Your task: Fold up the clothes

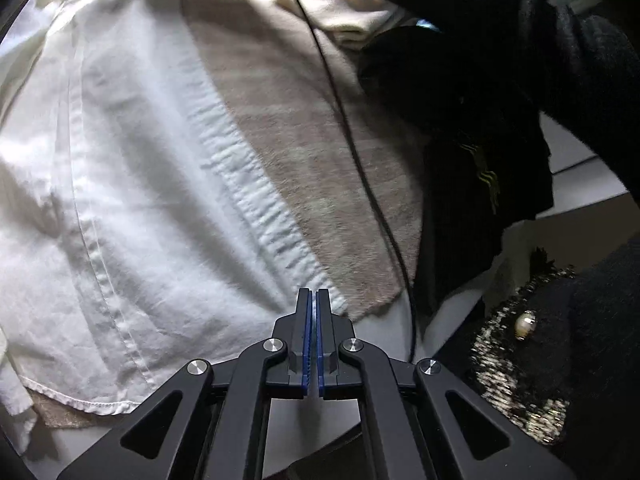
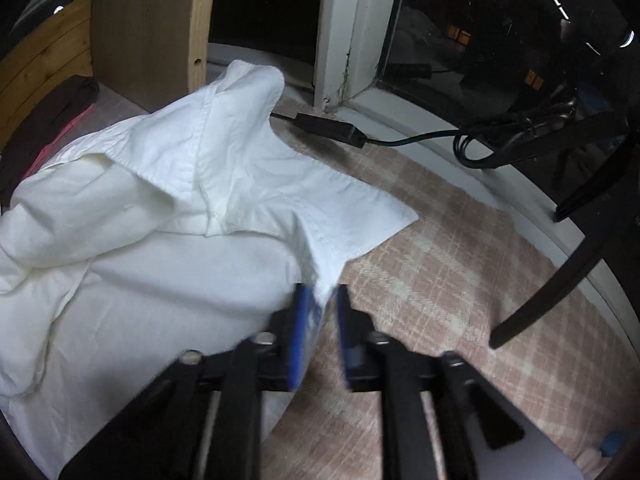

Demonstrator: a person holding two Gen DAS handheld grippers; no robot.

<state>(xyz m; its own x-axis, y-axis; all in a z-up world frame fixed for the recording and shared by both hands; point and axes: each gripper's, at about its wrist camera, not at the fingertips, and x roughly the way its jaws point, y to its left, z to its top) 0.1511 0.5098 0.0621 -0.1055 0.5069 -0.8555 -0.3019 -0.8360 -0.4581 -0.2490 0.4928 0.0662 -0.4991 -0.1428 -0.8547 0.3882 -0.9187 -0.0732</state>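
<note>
1. The crumpled white cotton button-up shirt lies spread over a pink-and-cream plaid blanket on what I take to be a table by a dark window. Its collar end is bunched up toward the window, and one flap reaches out flat over the blanket.

2. In my left view I see the shirt's hem and stitched placket lying fairly smooth.

3. My right tool stands part open. A fold of the shirt's edge sits between its blue pads, but they do not look pressed onto it.

4. My left tool is fully closed with nothing in it, its tip poised at the shirt's edge.

5. I judge the step to be taking hold of the shirt's side to lay the first fold.

6. Next, I think the right tool needs to pinch that edge firmly, and the left one must open and take the hem.

7. A black cable with an adapter lies near the collar; I would keep clear of it.
</note>
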